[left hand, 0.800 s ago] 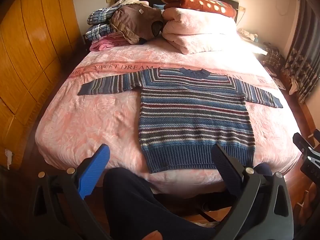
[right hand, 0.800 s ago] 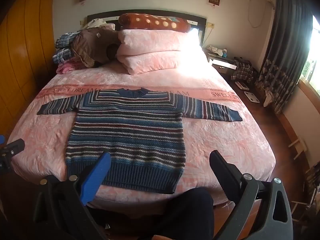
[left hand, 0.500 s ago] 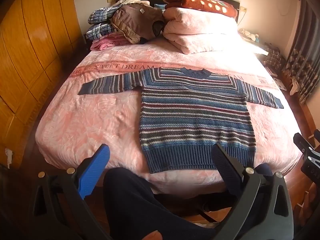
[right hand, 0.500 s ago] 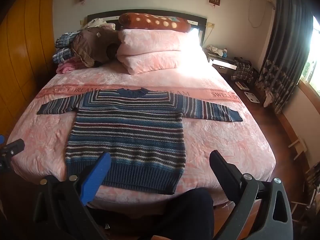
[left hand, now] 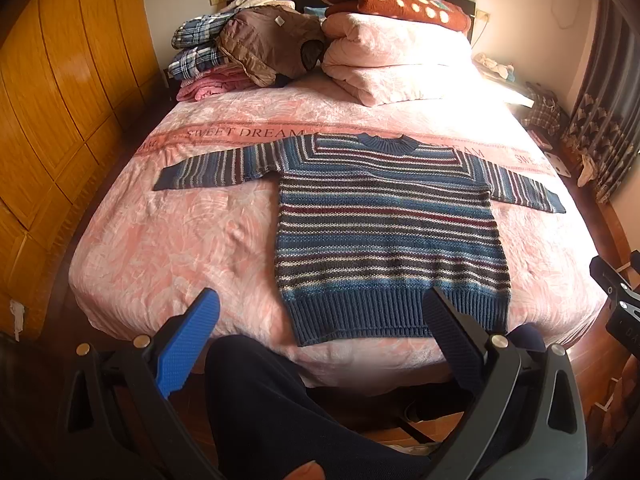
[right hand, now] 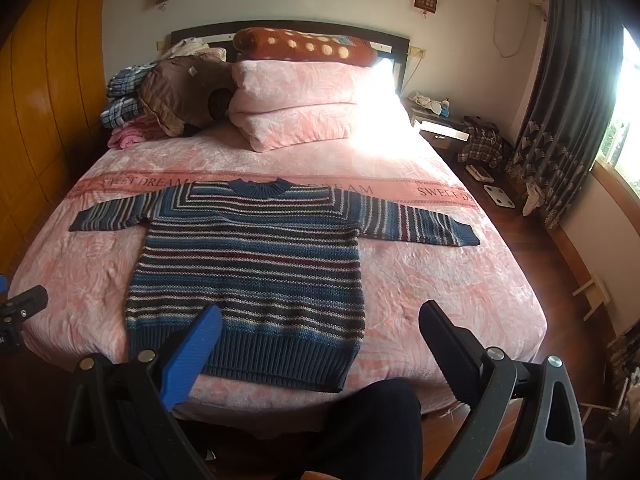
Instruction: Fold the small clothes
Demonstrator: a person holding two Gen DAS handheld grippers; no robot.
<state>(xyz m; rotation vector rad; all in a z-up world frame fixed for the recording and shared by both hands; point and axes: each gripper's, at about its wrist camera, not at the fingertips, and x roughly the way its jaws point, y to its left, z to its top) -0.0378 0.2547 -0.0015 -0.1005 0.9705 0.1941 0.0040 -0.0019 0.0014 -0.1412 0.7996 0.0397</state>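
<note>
Sweater (left hand: 388, 236), striped in blue, grey, white and dark red, lies flat and face up on the pink bed (left hand: 168, 240), both sleeves spread out sideways and its round collar toward the headboard. Its ribbed hem lies near the foot edge of the bed, on the side where the person sits.

Left tool (left hand: 322, 328) hangs short of the bed's foot edge, spread wide with nothing between its fingers; its blue-padded finger (left hand: 188, 344) appears over bare bedcover to the left of the hem, and its dark finger (left hand: 452, 336) appears over the hem's right part. It seems to be clear of the cloth, though the fisheye view makes the gap hard to judge. Right tool (right hand: 320, 340) is likewise wide and empty, its blue finger (right hand: 192, 356) seen over the hem's left half and its dark finger (right hand: 448, 344) over bare cover to the right of the sweater. A dark-trousered knee (left hand: 256, 392) shows between each tool's fingers, below the bed's edge.

At the head of the bed sit folded pink quilts (left hand: 384, 64) topped by a brown spotted blanket (left hand: 396, 4), beside a heap of clothes (left hand: 240, 52).
</note>
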